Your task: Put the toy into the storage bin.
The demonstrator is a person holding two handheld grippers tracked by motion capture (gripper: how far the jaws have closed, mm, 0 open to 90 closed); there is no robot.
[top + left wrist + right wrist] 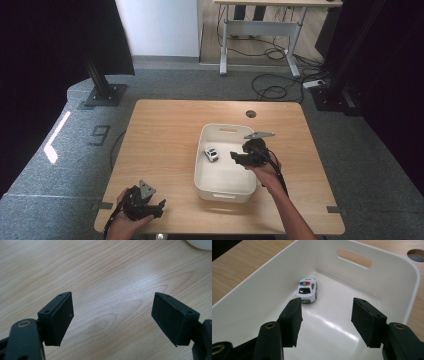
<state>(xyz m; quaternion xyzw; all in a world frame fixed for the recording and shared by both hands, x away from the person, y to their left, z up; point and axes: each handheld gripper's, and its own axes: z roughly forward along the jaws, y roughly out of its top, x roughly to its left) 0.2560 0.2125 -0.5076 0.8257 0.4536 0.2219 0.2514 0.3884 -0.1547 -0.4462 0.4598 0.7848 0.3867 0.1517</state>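
On the wooden bench (165, 130), mid-frame, a white bin (223, 192) holds the toy police car (307, 290) at its left wall. Right gripper (325, 323) hovers above, fingers apart and empty; left gripper (112, 320) idles open, lower left. The placing looks done; next, withdraw clear.

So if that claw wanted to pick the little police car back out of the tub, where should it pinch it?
Probably across its two long sides, coming straight down from above. The police car stands on its wheels near one tub wall, and its narrow body fits between the right claw pads.
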